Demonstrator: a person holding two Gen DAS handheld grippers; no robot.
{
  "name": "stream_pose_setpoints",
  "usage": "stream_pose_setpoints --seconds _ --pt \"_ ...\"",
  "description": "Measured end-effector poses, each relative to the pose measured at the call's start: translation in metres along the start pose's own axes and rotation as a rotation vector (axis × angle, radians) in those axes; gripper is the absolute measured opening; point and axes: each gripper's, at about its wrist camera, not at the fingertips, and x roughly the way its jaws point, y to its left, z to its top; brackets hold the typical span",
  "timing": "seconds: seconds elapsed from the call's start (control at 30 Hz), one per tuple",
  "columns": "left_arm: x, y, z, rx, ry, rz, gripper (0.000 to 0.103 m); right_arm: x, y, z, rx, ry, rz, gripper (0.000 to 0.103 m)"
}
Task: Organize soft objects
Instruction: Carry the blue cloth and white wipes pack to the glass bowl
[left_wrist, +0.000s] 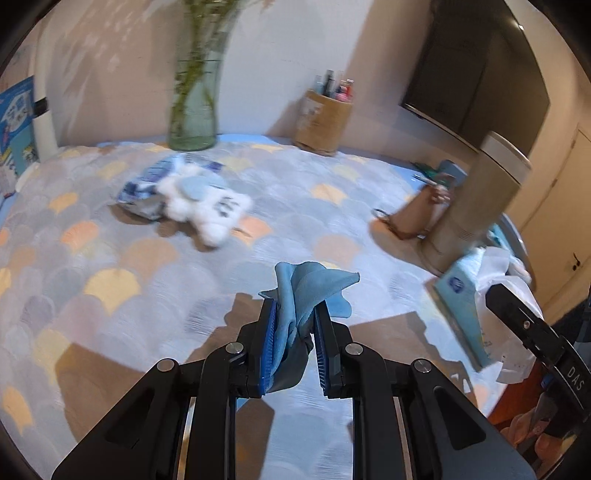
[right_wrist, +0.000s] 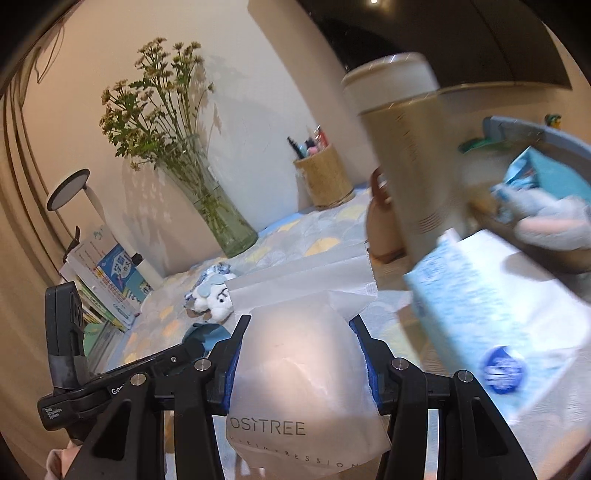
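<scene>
My left gripper (left_wrist: 294, 308) is shut on a crumpled blue cloth (left_wrist: 310, 291) and holds it above the patterned tablecloth (left_wrist: 110, 258). My right gripper (right_wrist: 299, 325) is shut on a white translucent pouch (right_wrist: 303, 373) printed "OSITREE", which fills the space between its fingers. A white plush toy (left_wrist: 205, 205) lies on a blue-and-white packet (left_wrist: 147, 184) at the far left of the table; it also shows small in the right wrist view (right_wrist: 216, 295). A blue tissue pack (right_wrist: 491, 317) lies just right of my right gripper.
A glass vase with flowers (left_wrist: 194, 110) and a woven pen holder (left_wrist: 323, 118) stand at the back. A tall beige cylinder (left_wrist: 476, 199) stands at right beside a brown pouch (left_wrist: 413, 214). A basket (right_wrist: 546, 147) with soft items is at far right. Books (right_wrist: 114, 280) stand at left.
</scene>
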Motion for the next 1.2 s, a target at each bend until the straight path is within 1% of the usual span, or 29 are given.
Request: stream_pose_setpoints --seconds 0.07,0.2,0.37,0.5,0.73,0.83,0.9,1.0,1.13,1.2 --pt "0.002 -0.013 -0.004 0.020 0.002 -0.006 0.017 -0.010 -0.005 0.001 -0.006 -0.012 -0.021 0.050" --pt "0.008 -0.043 -0.008 0.062 0.014 -0.048 0.017 -0.027 -0.023 0.005 0.029 -0.032 -0.028 0.050" --pt "0.005 -0.079 -0.008 0.112 -0.004 -0.108 0.017 -0.050 -0.049 0.016 0.060 -0.074 -0.084 0.050" --pt "0.002 -0.112 -0.001 0.159 -0.018 -0.179 0.017 -0.065 -0.077 0.025 0.116 -0.103 -0.106 0.050" --pt "0.000 -0.171 0.012 0.250 -0.041 -0.275 0.017 -0.089 -0.125 0.046 0.195 -0.155 -0.169 0.050" --pt "0.004 -0.200 0.018 0.293 -0.043 -0.321 0.017 -0.093 -0.143 0.058 0.217 -0.168 -0.204 0.050" --pt "0.011 -0.219 0.024 0.316 -0.048 -0.345 0.017 -0.095 -0.156 0.072 0.231 -0.180 -0.224 0.050" --pt "0.020 -0.242 0.034 0.332 -0.079 -0.351 0.017 -0.096 -0.169 0.096 0.224 -0.197 -0.261 0.050" --pt "0.038 -0.271 0.055 0.329 -0.137 -0.305 0.017 -0.091 -0.185 0.135 0.197 -0.206 -0.330 0.050" --pt "0.047 -0.283 0.065 0.323 -0.171 -0.274 0.017 -0.085 -0.196 0.154 0.206 -0.207 -0.341 0.050"
